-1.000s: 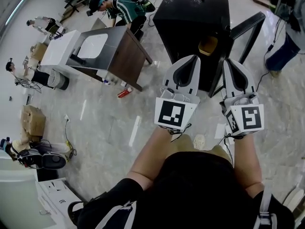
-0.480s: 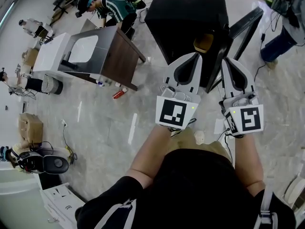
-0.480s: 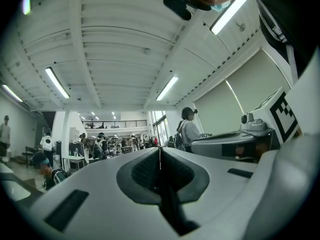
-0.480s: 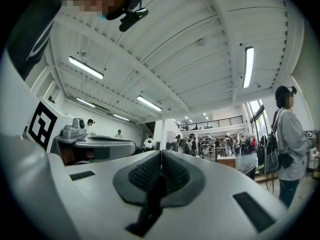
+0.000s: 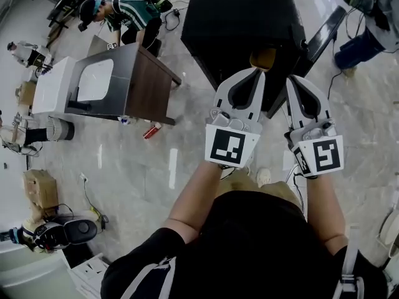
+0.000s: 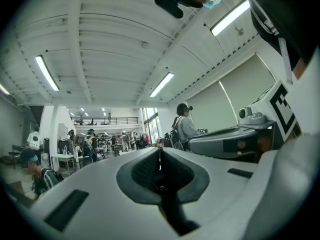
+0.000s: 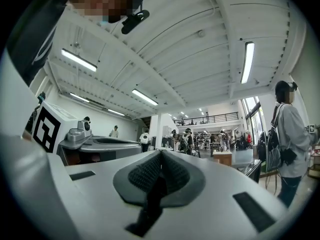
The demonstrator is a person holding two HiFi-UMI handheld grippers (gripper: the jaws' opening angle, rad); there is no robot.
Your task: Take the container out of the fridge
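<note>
A black fridge point(image 5: 243, 17) stands on the pale floor ahead, its door point(image 5: 324, 33) swung open to the right. Inside the opening I see a yellowish container point(image 5: 263, 58). My left gripper point(image 5: 257, 71) is held in front of me, shut and empty, its tip just short of the fridge opening in the head view. My right gripper point(image 5: 293, 78) is beside it, also shut with nothing in it. In the left gripper view the left gripper point(image 6: 160, 151) points up at the hall ceiling. The right gripper point(image 7: 161, 154) does the same in its own view.
A brown table with a white top panel point(image 5: 118, 80) stands to the left, and a person in a striped shirt point(image 5: 124, 11) bends behind it. A red object point(image 5: 151, 131) lies on the floor. Another person point(image 5: 368, 23) stands at the right. A cardboard box point(image 5: 40, 185) is far left.
The view has swung left and forward, so the fridge now sits higher and nearer the middle. Both grippers have stayed shut and risen slightly toward the fridge opening.
</note>
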